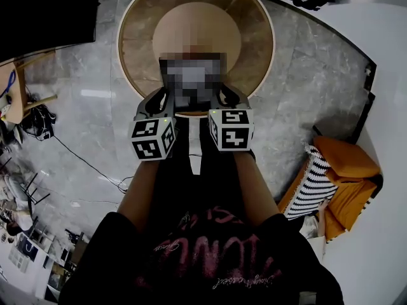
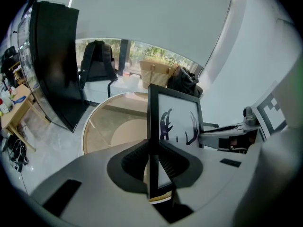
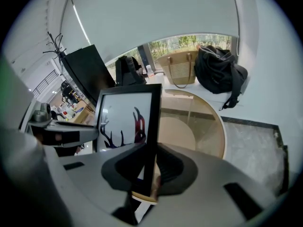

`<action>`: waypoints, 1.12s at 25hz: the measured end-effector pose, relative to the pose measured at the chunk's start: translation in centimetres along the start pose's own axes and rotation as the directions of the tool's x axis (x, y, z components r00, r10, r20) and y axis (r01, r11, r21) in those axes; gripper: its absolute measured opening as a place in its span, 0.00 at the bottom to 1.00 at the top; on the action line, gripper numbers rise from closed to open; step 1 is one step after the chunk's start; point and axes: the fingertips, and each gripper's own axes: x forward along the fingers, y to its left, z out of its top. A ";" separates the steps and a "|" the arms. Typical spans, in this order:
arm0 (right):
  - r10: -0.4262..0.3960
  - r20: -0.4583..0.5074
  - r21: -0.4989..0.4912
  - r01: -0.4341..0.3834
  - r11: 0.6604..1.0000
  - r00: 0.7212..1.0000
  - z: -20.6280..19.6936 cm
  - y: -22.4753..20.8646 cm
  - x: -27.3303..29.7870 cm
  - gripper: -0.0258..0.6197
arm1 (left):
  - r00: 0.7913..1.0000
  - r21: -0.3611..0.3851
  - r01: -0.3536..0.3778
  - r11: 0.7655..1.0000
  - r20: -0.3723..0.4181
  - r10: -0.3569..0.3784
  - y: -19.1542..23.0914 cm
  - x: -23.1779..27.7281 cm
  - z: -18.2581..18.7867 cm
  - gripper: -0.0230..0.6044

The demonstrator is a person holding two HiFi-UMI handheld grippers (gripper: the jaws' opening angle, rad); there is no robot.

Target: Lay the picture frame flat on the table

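A black picture frame (image 2: 176, 122) with a white antler print stands upright between both grippers, over the near edge of the round glass table (image 1: 137, 18). My left gripper (image 2: 152, 163) is shut on the frame's left edge. My right gripper (image 3: 150, 168) is shut on its right edge (image 3: 152, 126). In the head view a mosaic patch covers the frame (image 1: 191, 81), with the left gripper (image 1: 156, 107) and the right gripper (image 1: 229, 99) on either side of it. The frame's lower edge is hidden behind the jaws, so I cannot tell whether it touches the table.
The table has a wooden rim (image 3: 222, 136) and a round base under the glass. A tall black panel (image 2: 57, 65) stands to the left. A wicker bag (image 3: 180, 67) and a black bag (image 3: 218, 72) sit on the window ledge. An orange chair (image 1: 346, 164) is at the right.
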 end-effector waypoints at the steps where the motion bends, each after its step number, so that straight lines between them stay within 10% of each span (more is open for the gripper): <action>1: 0.000 -0.002 -0.001 0.000 1.000 1.000 -0.1 0.0 0.4 0.17 | 1.000 -0.002 -0.001 1.000 -0.001 0.001 0.2 0.3 -0.1 0.15; 28: 0.009 -0.122 0.020 -0.006 1.000 0.993 -6.2 -0.9 6.9 0.17 | 0.994 -0.059 -0.037 0.998 -0.104 0.030 2.8 5.7 -6.9 0.15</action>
